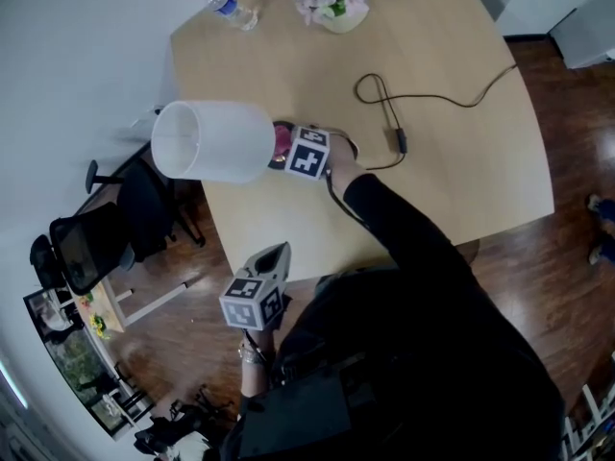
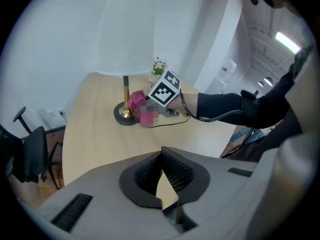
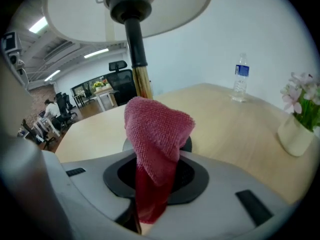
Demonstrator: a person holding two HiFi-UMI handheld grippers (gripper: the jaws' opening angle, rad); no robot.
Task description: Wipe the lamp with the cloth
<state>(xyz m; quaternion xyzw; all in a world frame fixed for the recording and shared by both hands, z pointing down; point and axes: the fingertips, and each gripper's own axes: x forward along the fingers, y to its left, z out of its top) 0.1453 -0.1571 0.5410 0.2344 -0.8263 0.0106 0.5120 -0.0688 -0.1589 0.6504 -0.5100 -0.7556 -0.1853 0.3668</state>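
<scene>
The table lamp (image 1: 211, 140) stands upper left in the head view, and we hold the pink cloth (image 3: 157, 129) clamped in our right gripper (image 3: 156, 184) low beside its stem, apparently to wipe near the base, while our left gripper (image 2: 162, 176) hangs closed and empty at lower left.

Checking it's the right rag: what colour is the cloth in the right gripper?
Pinkish red cloth, clearest in the right gripper view.

Light wooden tabletop (image 1: 461, 190): a water bottle (image 1: 229, 8) stands at the upper left, a vase of flowers (image 1: 333, 3) near it at top centre. An office chair (image 1: 91, 248) stands on the dark wood floor (image 1: 538, 257) at the left edge.
</scene>
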